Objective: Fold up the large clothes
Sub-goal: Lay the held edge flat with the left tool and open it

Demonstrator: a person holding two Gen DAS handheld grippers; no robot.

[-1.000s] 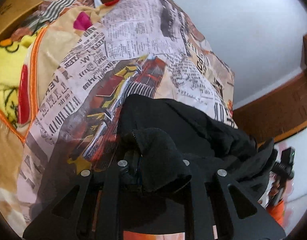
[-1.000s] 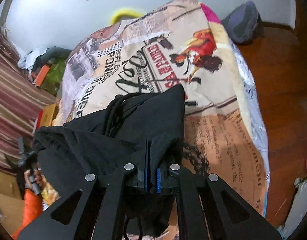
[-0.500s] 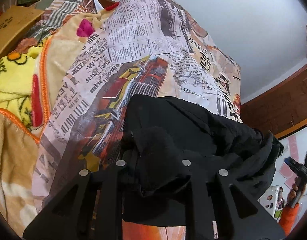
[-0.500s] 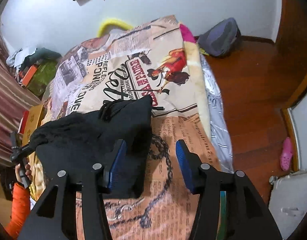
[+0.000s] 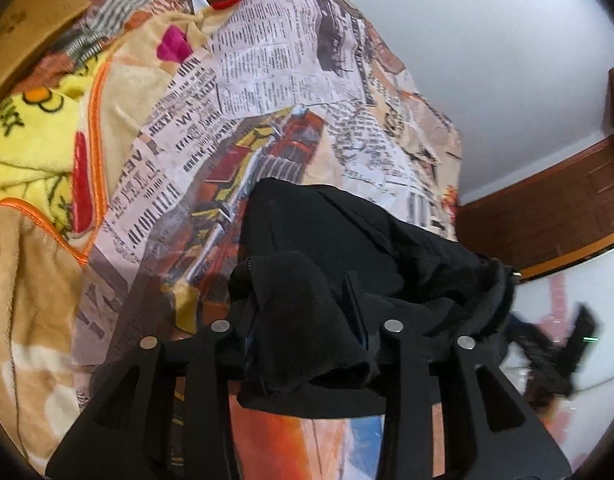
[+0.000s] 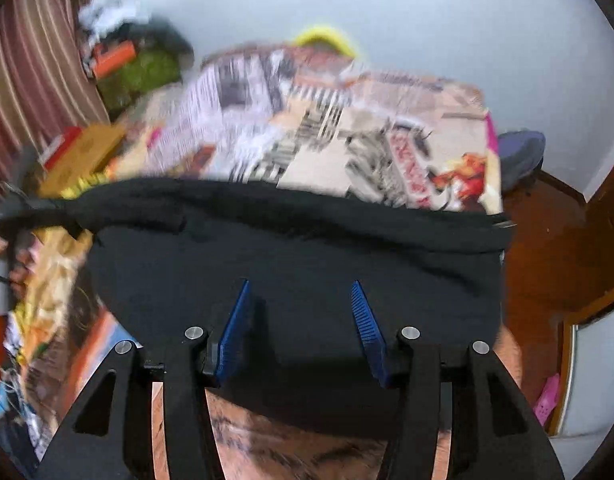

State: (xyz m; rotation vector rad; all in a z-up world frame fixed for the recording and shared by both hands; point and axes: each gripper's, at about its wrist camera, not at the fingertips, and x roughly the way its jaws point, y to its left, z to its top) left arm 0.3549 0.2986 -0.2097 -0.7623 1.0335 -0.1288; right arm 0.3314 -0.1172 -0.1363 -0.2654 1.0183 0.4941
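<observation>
A black garment (image 5: 347, 240) lies bunched on a bed covered by a newspaper-print spread (image 5: 267, 80). My left gripper (image 5: 303, 296) has its jaws parted around a thick fold of the garment, which drapes between and over the fingers. In the right wrist view the garment (image 6: 299, 248) lies spread wide across the bed, folded over along its far edge. My right gripper (image 6: 301, 300) is open and empty just above the garment's near part, its blue pads (image 6: 239, 320) apart.
A yellow and orange blanket (image 5: 31, 140) and a cardboard box (image 5: 23, 28) lie at the left of the bed. Wooden floor (image 6: 555, 248) and a dark bag (image 6: 519, 156) are to the right. The right gripper shows blurred in the left wrist view (image 5: 559, 356).
My right gripper let go of the garment, opened, and swung round over its near edge. My left gripper's jaws have parted, with the fold still between them.
</observation>
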